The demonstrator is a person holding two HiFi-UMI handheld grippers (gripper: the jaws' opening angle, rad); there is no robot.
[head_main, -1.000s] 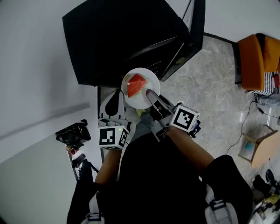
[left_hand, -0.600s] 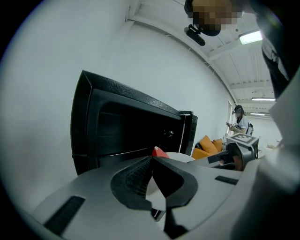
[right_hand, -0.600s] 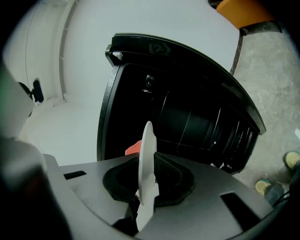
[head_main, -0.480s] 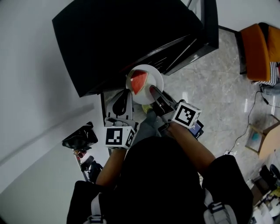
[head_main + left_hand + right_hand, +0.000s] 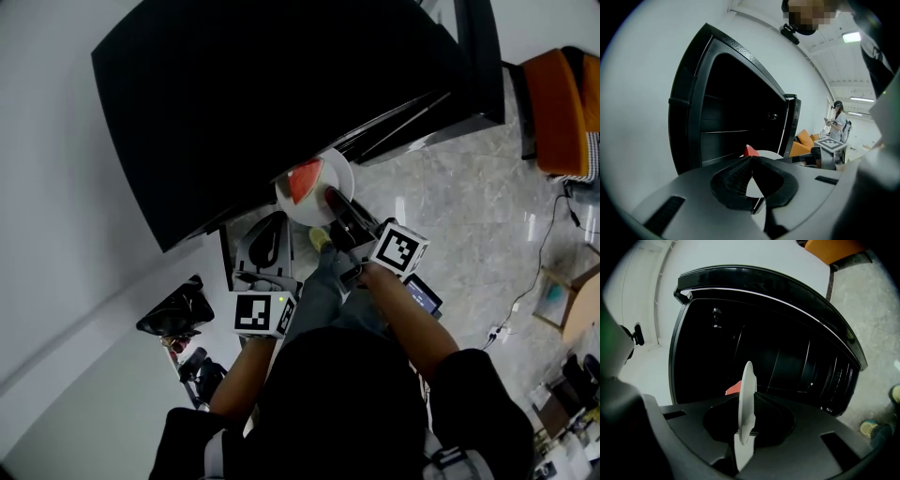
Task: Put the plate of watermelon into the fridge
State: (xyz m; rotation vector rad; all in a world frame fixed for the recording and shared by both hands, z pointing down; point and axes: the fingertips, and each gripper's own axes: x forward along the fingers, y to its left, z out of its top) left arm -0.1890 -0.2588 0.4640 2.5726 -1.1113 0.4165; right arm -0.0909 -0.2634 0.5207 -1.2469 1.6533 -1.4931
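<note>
A white plate [image 5: 330,167] with a red watermelon slice [image 5: 302,181] hangs at the mouth of the open black fridge [image 5: 253,103]. My right gripper [image 5: 329,195] is shut on the plate's near rim. In the right gripper view the plate [image 5: 748,394] stands edge-on between the jaws, the watermelon [image 5: 733,387] behind it, before the dark fridge interior [image 5: 778,357]. My left gripper [image 5: 276,219] hangs left of the plate, its jaws together and empty. The left gripper view shows the left gripper [image 5: 751,159], with the plate [image 5: 768,153] and watermelon [image 5: 750,151] just beyond.
The fridge door [image 5: 469,56] stands open to the right. An orange chair [image 5: 562,103] and a cardboard box [image 5: 581,309] sit on the stone floor at right, a black bag [image 5: 178,309] by the wall at left. A person [image 5: 839,119] stands far off.
Both grippers have sunk and moved toward the fridge. The plate with the watermelon has gone with the right gripper, up to the fridge opening.
</note>
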